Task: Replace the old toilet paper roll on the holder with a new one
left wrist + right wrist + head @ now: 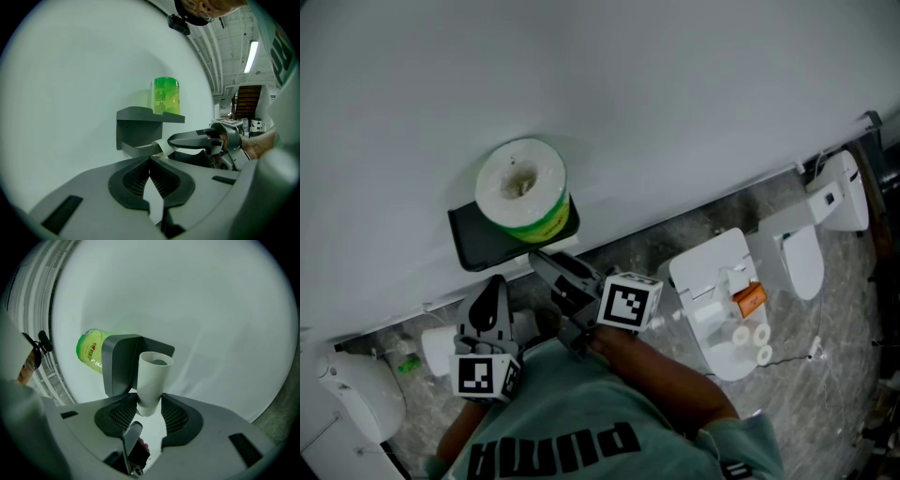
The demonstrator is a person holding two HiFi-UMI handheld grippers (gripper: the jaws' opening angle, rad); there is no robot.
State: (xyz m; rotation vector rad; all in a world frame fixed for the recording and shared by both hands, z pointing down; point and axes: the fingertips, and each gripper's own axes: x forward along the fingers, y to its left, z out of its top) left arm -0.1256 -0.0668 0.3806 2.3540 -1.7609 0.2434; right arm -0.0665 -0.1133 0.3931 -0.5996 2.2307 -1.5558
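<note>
The left gripper (492, 298) is hanging empty, jaws pressed together. The green-wrapped new roll (523, 200) is standing on the grey holder (473, 246), whose shelf is hiding everything beneath it in the head view. The right gripper (149, 405), partly closed, is clamping the bare cardboard tube (154, 376) just beside the holder.

White wall (675, 84) is filling the upper frame. Grey mottled floor (670, 239) is running along its foot. A white ceramic fixture (712, 281) is sitting on the floor at right, carrying a small orange piece (750, 300) and three small white rings (753, 339) close together. Two more white fixtures (802, 262) (844, 192) are lying beyond it, another (361, 394) at lower left. A small green scrap (408, 364) is lying near that one. A strip light (251, 55) is glowing overhead.
</note>
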